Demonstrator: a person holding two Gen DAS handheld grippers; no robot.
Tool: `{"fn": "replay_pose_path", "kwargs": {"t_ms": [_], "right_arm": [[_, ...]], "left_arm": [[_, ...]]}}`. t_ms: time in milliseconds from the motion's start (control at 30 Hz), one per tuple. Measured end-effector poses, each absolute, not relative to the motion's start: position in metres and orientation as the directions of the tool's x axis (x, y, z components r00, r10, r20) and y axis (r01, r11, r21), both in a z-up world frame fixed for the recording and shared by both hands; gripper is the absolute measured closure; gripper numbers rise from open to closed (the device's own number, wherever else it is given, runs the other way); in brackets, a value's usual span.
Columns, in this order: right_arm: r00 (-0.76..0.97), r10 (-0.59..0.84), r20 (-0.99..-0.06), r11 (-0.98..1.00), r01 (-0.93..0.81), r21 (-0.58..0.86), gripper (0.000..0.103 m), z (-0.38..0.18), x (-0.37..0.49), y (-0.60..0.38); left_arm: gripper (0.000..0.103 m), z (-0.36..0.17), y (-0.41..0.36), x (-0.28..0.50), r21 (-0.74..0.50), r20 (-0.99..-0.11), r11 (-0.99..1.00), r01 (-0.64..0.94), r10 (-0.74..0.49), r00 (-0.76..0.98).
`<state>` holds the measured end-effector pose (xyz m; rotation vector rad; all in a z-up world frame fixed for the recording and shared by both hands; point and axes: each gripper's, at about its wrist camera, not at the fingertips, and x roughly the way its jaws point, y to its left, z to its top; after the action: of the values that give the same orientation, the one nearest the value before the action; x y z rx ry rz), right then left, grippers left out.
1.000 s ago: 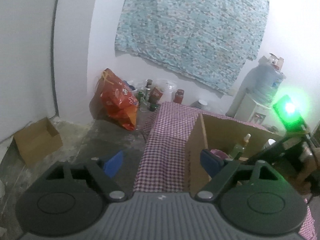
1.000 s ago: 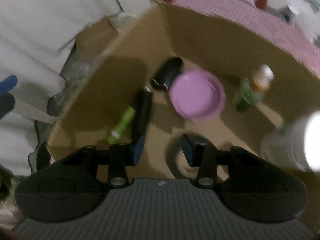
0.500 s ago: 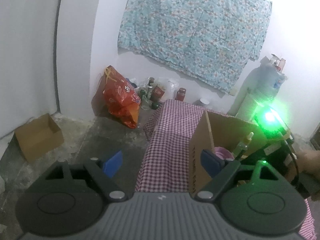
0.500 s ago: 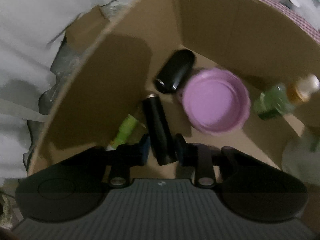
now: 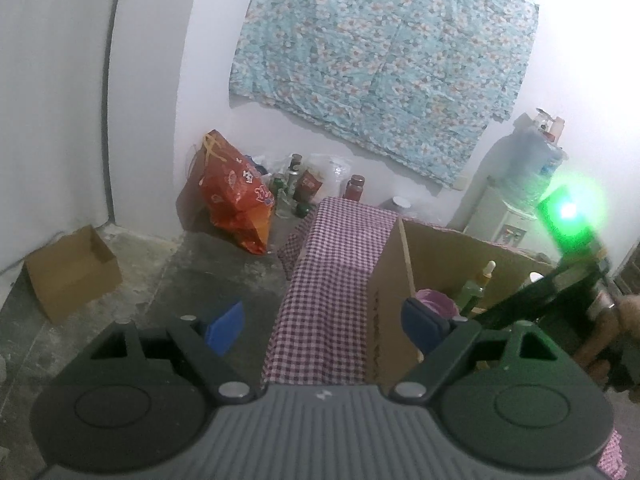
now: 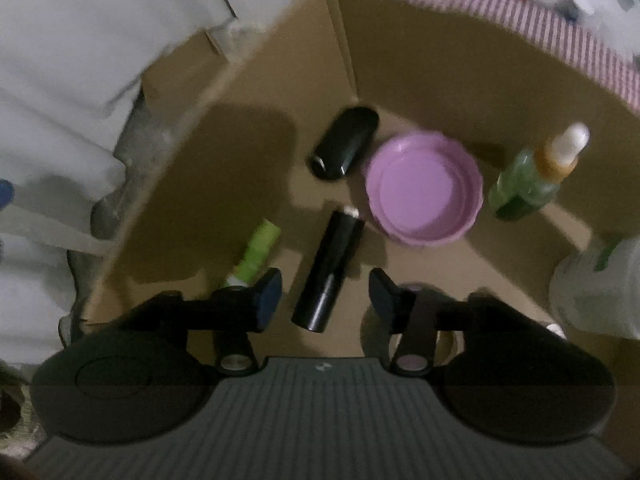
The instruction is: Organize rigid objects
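A cardboard box stands on the checked tablecloth. Inside lie a black cylinder, a black oval case, a purple bowl, a green tube and an upright green spray bottle. My right gripper is open above the box, its fingers on either side of the black cylinder's near end, apart from it. My left gripper is open and empty, held above the table's near left edge. The box also shows in the left wrist view.
A pale translucent bottle stands at the box's right. On the floor are a small open carton, a red bag and several bottles by the wall. A water dispenser stands at the back right. A green light glows on the right gripper's body.
My right gripper held the black cylinder half a second ago; now the jaws are open and the cylinder lies on the box floor. The left gripper has barely moved.
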<state>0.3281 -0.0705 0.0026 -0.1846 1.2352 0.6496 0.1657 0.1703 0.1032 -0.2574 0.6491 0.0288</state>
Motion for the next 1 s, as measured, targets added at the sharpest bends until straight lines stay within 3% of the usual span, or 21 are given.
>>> {"fn": "replay_pose_path", "kwargs": {"t_ms": [233, 367, 500, 567, 733, 1000], "right_arm": [[0.331, 0.52, -0.787, 0.78, -0.559, 0.28, 0.045, 0.087, 0.282, -0.123], [0.461, 0.558, -0.69, 0.786, -0.559, 0.262, 0.025, 0.122, 0.229, -0.153], [0.611, 0.518, -0.599, 0.837, -0.506, 0.208, 0.014, 0.13, 0.174, -0.18], [0.673, 0.489, -0.556, 0.861, -0.475, 0.182, 0.003, 0.132, 0.149, -0.193], [0.779, 0.407, -0.477, 0.908, -0.4, 0.123, 0.002, 0.133, 0.098, -0.213], [0.848, 0.273, -0.455, 0.961, -0.26, 0.092, 0.001, 0.109, 0.069, -0.233]], "left_arm": [[0.006, 0.112, 0.16, 0.155, -0.21, -0.586, 0.975, -0.079, -0.06, 0.808], [0.0, 0.117, 0.148, 0.149, -0.204, -0.596, 0.976, -0.074, -0.064, 0.801], [0.0, 0.121, 0.132, 0.143, -0.182, -0.613, 0.982, -0.042, -0.08, 0.786], [0.0, 0.124, 0.125, 0.14, -0.175, -0.62, 0.984, -0.021, -0.093, 0.779], [0.0, 0.131, 0.102, 0.127, -0.13, -0.604, 0.991, -0.012, -0.07, 0.794], [0.0, 0.147, 0.056, 0.118, -0.004, -0.588, 1.0, 0.015, -0.015, 0.809]]}}
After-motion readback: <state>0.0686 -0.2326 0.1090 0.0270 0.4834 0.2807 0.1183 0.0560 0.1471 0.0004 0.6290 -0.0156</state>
